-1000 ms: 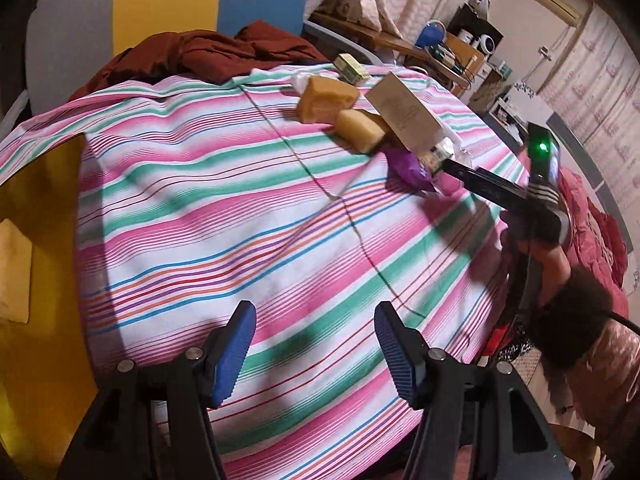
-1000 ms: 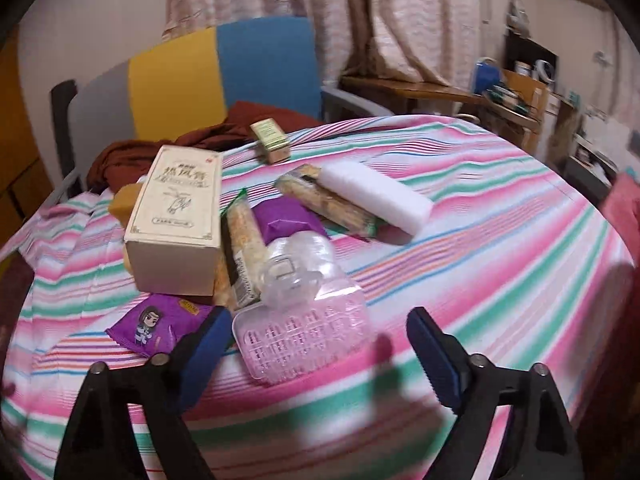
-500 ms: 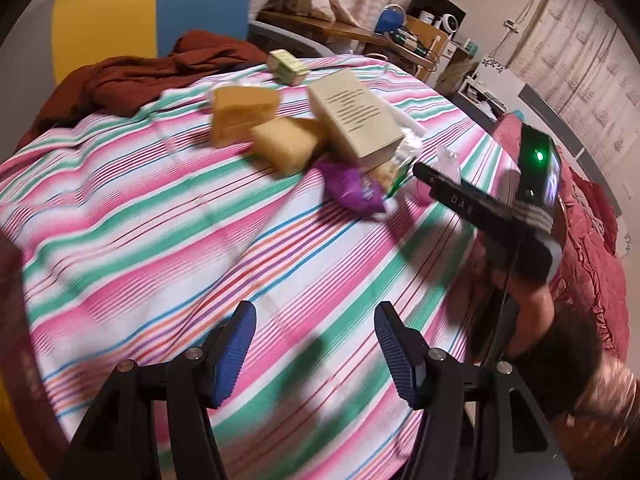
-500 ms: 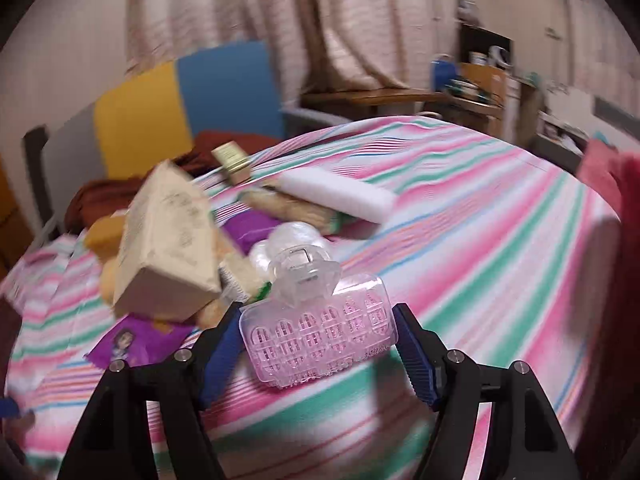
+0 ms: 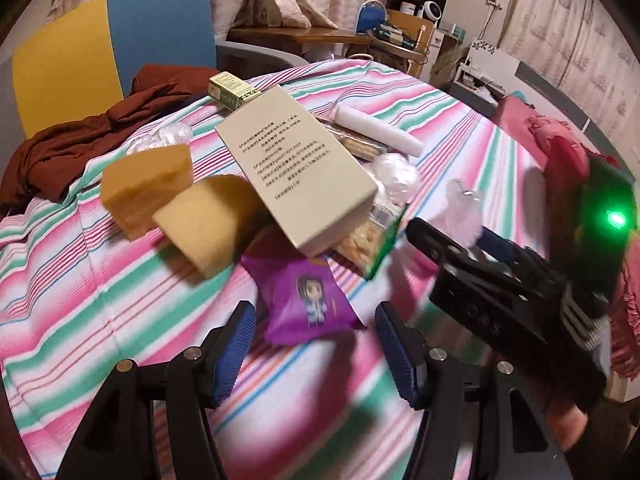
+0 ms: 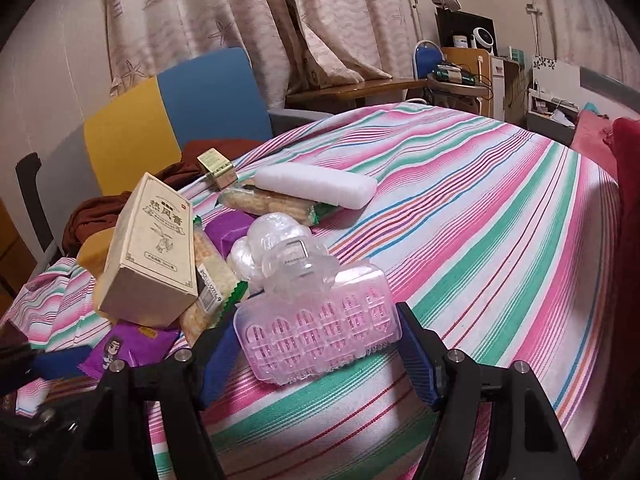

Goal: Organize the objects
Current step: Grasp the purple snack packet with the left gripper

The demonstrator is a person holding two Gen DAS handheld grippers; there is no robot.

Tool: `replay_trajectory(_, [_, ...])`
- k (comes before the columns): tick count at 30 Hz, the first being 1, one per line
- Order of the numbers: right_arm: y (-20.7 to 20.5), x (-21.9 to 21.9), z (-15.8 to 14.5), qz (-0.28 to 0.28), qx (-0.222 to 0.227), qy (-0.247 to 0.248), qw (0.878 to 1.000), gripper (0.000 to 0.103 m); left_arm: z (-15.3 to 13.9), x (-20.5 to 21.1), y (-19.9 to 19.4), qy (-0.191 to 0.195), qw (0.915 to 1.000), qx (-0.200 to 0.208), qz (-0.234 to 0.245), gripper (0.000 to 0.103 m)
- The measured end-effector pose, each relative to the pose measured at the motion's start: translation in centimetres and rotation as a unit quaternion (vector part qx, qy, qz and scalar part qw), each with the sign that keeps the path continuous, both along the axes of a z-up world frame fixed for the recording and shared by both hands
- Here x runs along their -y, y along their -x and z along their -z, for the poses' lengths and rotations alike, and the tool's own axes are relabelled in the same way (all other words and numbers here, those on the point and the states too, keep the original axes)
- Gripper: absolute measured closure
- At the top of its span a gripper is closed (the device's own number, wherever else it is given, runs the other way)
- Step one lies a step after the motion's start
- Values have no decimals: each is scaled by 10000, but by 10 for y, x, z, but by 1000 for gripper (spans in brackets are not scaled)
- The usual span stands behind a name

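**Clip pinched on the right, packet dead ahead on the left**

Left wrist view: the left gripper (image 5: 314,354) is spread and empty. The purple packet (image 5: 308,300) lies on the striped cloth (image 5: 100,300) just ahead of the tips, centred on the gap, its long side across the jaws. The box (image 5: 296,168) and two sponges (image 5: 176,208) sit farther ahead.

Right wrist view: the right gripper (image 6: 320,354) pinches the pink clip (image 6: 316,328) by its ends, its long axis running straight from pad to pad. The packet (image 6: 128,350) lies to this gripper's left, so the left hand is likely the nearer for it.
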State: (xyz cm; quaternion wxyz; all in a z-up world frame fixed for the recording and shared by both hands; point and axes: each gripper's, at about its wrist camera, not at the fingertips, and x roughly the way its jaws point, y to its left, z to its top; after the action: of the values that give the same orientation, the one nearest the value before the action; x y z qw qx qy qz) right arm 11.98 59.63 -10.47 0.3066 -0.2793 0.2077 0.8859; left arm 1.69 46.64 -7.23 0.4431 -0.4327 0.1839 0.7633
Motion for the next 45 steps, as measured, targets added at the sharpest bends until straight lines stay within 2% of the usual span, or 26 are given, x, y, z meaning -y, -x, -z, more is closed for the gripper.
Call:
replay_trajectory(4, [0, 0, 0, 8, 1, 0, 10000, 30, 9, -13, 6, 129, 9999, -87, 14, 40])
replay_trajectory(7, [0, 0, 0, 9, -1, 6, 10000, 30, 17, -16, 12, 86, 10000, -11, 36, 42])
replay_trajectory(9, [-1, 0, 0, 12, -4, 5, 10000, 30, 19, -12, 17, -50, 9999, -66, -61, 53])
replay_trajectory(15, [-2, 0, 0, 16, 14, -1, 10000, 30, 19, 5, 20, -406, 9992, -18, -22, 57])
replay_trajectory(24, [-2, 2, 0, 40, 71, -76, 9999, 31, 19, 47, 16, -737, 9971, -68, -202, 58])
replay_trajectory(35, [2, 15, -2, 116, 432, -485, 9978, 31, 20, 96, 10, -971, 9948, 9, -304, 58])
replay_trajectory(45, [-10, 32, -4, 245, 624, -161, 9976, 32, 22, 120, 11, -1213, 9919, 266, -250, 58])
